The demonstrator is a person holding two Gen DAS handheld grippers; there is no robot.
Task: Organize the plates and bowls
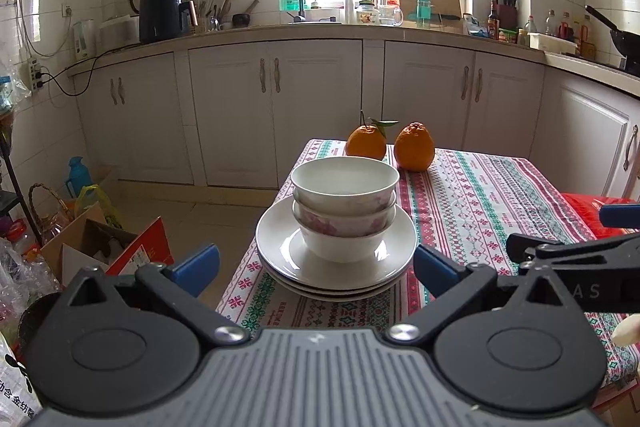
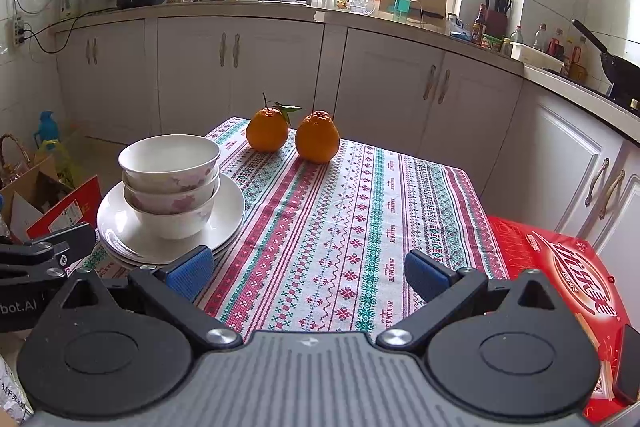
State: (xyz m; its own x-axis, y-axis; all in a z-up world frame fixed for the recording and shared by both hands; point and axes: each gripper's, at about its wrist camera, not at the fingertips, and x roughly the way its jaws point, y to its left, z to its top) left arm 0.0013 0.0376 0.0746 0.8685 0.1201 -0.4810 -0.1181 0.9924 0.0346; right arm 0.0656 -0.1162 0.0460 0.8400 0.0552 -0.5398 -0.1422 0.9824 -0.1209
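- Here, three nested bowls (image 1: 345, 211) stand upright on a stack of white plates (image 1: 336, 259), near the left edge of a table covered by a patterned tablecloth (image 1: 472, 195).
- The left gripper (image 1: 316, 265) faces the stack head-on, its blue pads spread wide and holding nothing; the plates sit between them in the picture, though whether the pads reach the rim is hard to judge through the fisheye.
- The right gripper (image 2: 310, 273) hangs over bare tablecloth, just right of the stack, also spread apart and empty.
- Judging from this, everything looks gathered already. If the stack needs shifting, grip the plate rim low and level, move slowly, and steady the far side with the other gripper so the bowls do not slide.
- Two oranges (image 1: 390, 146) sit well behind the stack.
- Only the right wrist view shows the red printed box (image 2: 568, 267) clearly beside the table; the left wrist view shows the open cardboard box (image 1: 104, 243) on the floor.
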